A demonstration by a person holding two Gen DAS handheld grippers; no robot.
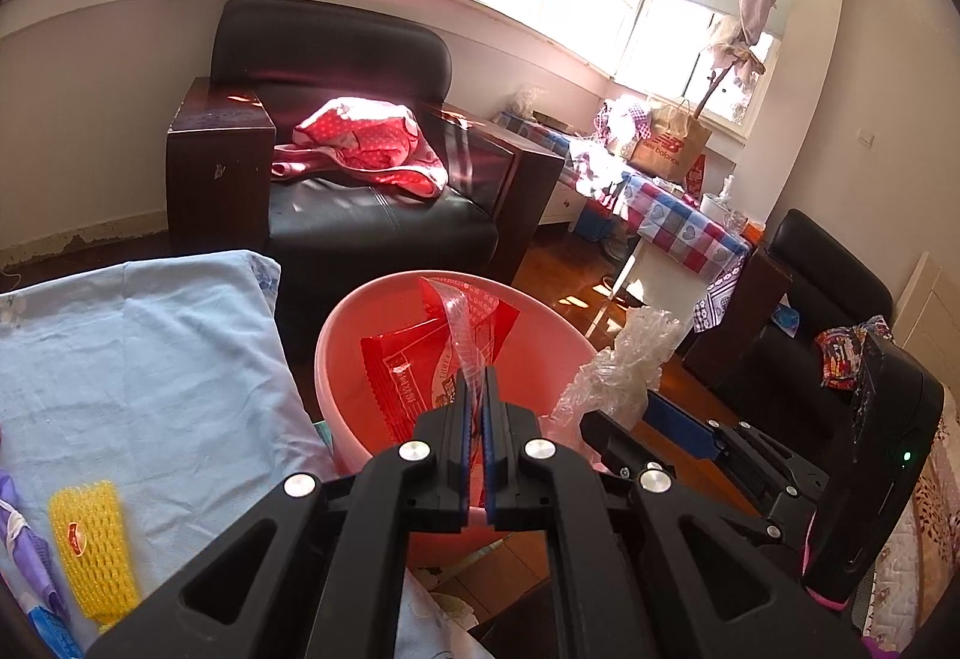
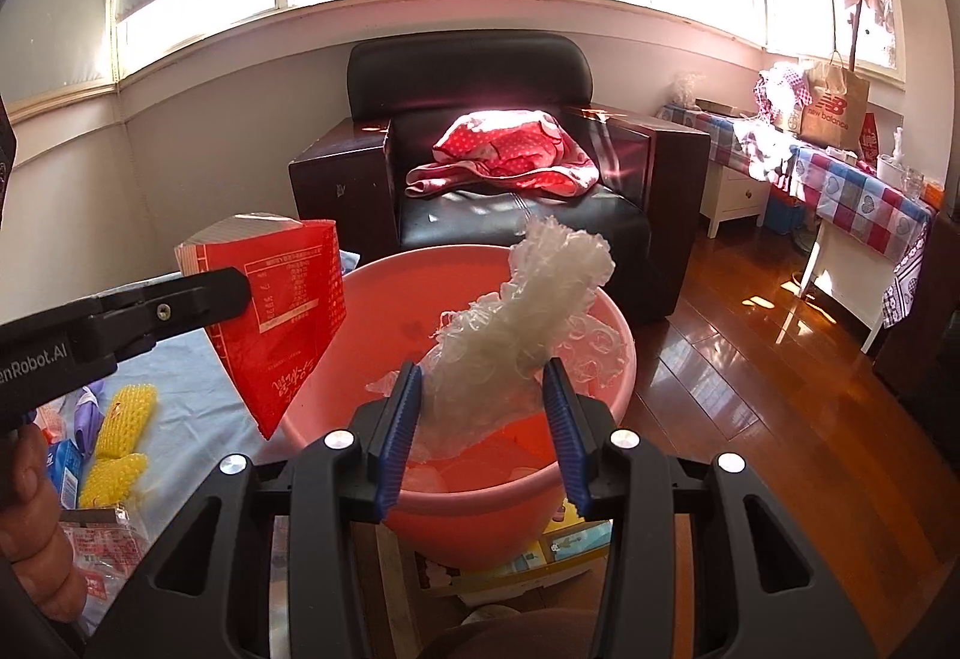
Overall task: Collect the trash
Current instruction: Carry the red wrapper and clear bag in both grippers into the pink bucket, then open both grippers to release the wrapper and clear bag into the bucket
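While the left hand-held gripper (image 1: 475,389) pinches a red wrapper (image 2: 282,323), the right (image 2: 483,389) clamps crumpled plastic (image 2: 528,311) above the basin (image 2: 600,395)

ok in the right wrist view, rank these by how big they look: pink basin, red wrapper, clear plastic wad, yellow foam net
1. pink basin
2. red wrapper and clear plastic wad: look about alike, and both hang close to the camera, so no ranking between them
3. yellow foam net, smallest
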